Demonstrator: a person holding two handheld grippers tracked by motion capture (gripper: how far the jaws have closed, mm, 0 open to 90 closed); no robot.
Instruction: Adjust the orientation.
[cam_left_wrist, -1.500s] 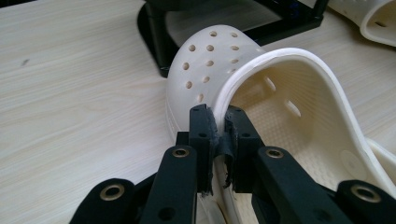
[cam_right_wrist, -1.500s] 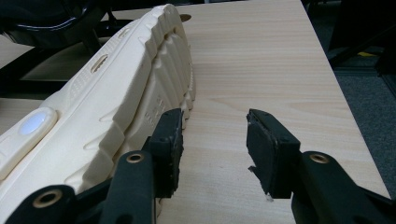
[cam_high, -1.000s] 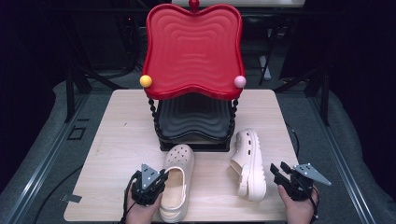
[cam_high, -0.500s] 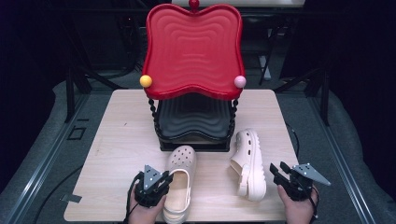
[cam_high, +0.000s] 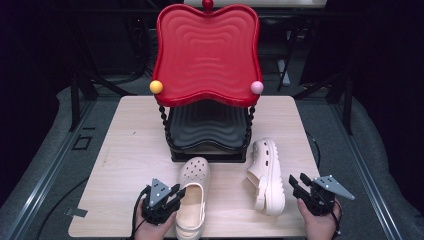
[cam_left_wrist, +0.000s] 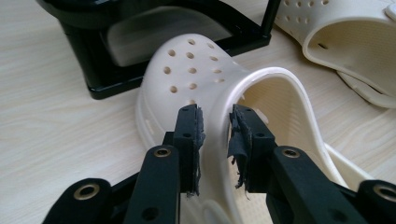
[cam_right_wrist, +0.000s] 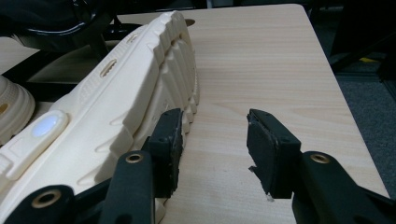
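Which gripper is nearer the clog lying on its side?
Right. The right gripper sits just beside the tipped clog, by its sole; the left gripper is across the table, jaws around the upright clog's rim.

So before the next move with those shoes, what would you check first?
1. Left claw closed on the side wall of the left clog: ok.
2. That clog upright: ok.
3. Right claw open: ok.
4. Right claw around the right clog: not ok, it is beside the sole, nothing between the jaws.
5. Right clog upright: not ok, it lies on its side.
6. Room on the black lower shelf: cannot tell.
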